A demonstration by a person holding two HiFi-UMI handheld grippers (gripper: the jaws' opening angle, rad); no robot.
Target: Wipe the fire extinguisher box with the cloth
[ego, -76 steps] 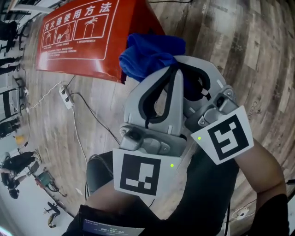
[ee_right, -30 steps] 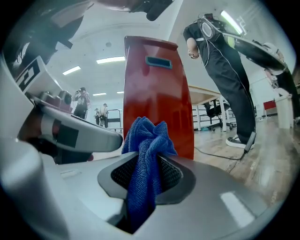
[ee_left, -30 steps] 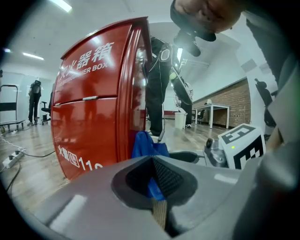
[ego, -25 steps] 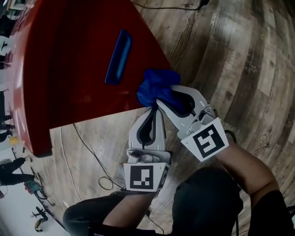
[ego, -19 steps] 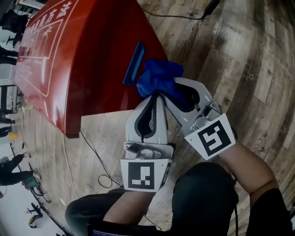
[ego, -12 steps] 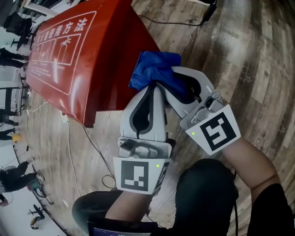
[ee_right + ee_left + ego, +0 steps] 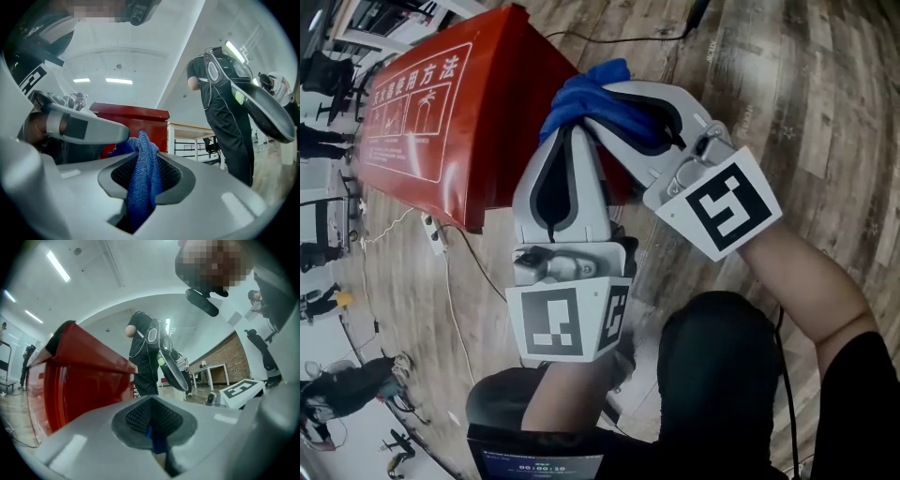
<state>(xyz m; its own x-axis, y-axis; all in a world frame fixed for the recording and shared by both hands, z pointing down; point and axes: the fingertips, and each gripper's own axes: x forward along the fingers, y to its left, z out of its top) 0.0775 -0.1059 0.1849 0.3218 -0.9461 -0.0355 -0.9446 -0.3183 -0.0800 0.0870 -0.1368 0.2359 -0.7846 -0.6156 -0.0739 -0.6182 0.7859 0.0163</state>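
Observation:
The red fire extinguisher box [image 7: 441,112] lies on the wooden floor at the upper left, its white instruction label facing up. A bunched blue cloth [image 7: 586,98] rests against the box's right edge. My left gripper [image 7: 572,131] and right gripper [image 7: 598,86] meet at the cloth, both shut on it. In the left gripper view only a blue sliver of cloth [image 7: 154,439] shows between the closed pads, with the red box [image 7: 79,380] to the left. In the right gripper view the cloth [image 7: 143,178] hangs out of the closed jaws, with the box [image 7: 131,124] behind it.
A white power strip [image 7: 436,239] with a cable lies on the floor below the box. A black cable [image 7: 619,33] runs beyond the box. A person in black [image 7: 225,108] stands nearby, with a table [image 7: 187,131] behind.
Both grippers and the cloth have moved up in the head view, along the box's right edge. The box has swung in view, so its label side shows instead of its handle side.

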